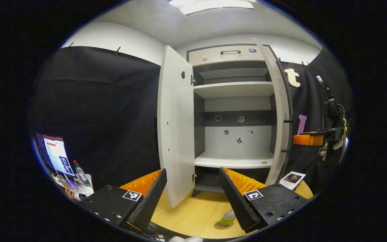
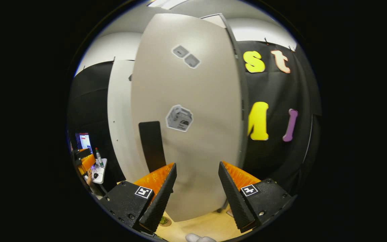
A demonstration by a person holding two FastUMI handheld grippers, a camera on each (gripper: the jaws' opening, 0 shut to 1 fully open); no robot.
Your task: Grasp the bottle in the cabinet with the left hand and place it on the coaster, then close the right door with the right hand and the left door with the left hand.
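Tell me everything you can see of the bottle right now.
The bottle stands upright on a round brown coaster on the wooden table before the open cabinet. It looks like clear plastic holding green liquid. Its upper part is hidden behind the left gripper finger, so no cap is visible. The gripper is open and apparently not touching it.

Two doors, one bottle, one coaster.

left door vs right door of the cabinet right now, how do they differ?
The left door swings wide, its plain inner face showing; the right door is seen nearly edge-on, with dark handle mounts. The right gripper faces the right door's stickered outer face; the left gripper points between both. Both are pale grey and open.
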